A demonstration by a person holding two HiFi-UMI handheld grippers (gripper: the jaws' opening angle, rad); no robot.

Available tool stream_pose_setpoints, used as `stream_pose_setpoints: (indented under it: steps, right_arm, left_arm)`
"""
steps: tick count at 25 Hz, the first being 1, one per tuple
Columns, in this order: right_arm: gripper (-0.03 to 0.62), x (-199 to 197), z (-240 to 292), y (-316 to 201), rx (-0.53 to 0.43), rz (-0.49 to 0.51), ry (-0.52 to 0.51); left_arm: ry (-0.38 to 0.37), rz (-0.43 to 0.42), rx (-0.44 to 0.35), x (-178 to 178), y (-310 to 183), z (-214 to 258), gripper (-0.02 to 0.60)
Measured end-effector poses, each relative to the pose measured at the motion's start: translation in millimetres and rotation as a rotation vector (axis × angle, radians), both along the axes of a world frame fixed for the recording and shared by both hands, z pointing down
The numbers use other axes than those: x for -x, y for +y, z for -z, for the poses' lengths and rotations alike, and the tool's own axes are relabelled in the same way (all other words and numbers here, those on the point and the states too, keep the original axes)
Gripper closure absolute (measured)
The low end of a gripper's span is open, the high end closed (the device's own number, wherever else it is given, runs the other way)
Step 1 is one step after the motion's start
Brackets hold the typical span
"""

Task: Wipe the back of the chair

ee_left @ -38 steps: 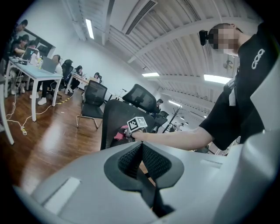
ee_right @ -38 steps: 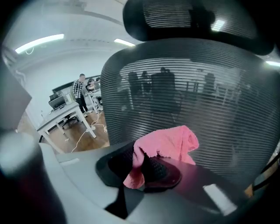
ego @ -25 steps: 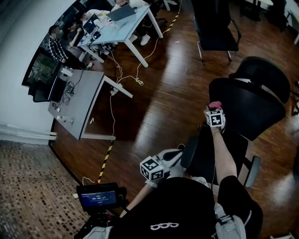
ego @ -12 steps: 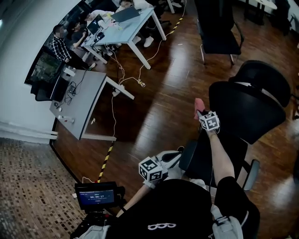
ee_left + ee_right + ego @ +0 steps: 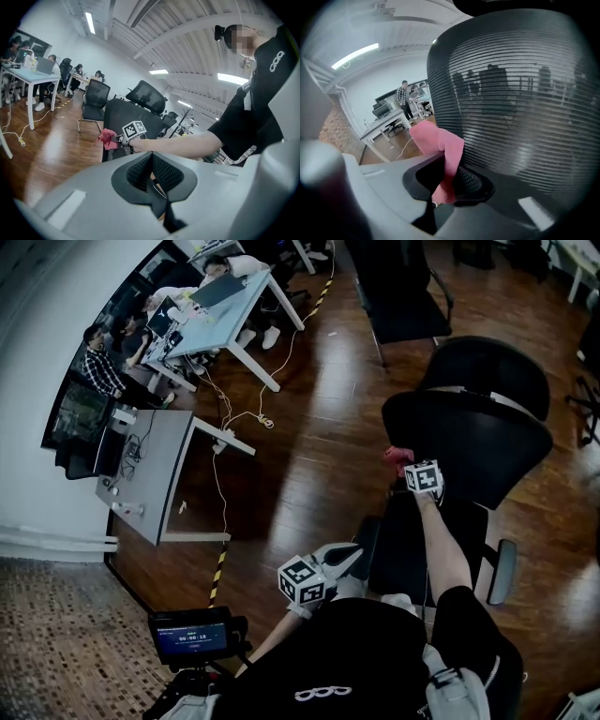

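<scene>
Chair back [image 5: 469,442] beside pink cloth [image 5: 395,457], desk [image 5: 155,460] well apart

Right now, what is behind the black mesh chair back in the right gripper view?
Only dim, dark upright shapes show through the black mesh chair back; the mesh covers what they are. The pink cloth in the right gripper is in front.

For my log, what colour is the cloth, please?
Pink; the cloth shows best in the right gripper view.

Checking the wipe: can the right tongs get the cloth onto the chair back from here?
Likely yes: the right tongs, shut on the cloth, sit beside the mesh chair back, and nothing stands between them.
</scene>
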State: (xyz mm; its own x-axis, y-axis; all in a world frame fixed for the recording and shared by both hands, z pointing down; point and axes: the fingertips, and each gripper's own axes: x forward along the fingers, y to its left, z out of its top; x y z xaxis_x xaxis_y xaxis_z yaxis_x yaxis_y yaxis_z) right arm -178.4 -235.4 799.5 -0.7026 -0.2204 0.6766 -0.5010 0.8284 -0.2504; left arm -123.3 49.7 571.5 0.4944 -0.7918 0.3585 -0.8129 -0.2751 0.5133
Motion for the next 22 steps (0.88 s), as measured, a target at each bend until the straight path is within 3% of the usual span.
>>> stream_pose_setpoints:
  steps: [8, 22]
  right_arm:
    - [0.549, -69, -16, -25, -0.007, -0.082, 0.008]
    - [0.548, -193, -4, -76, -0.019, -0.210, 0.040]
  left_arm:
    - [0.004, -0.076, -0.003, -47, -17, -19, 0.589]
    - [0.016, -0.181, -0.014, -123, -51, -8, 0.589]
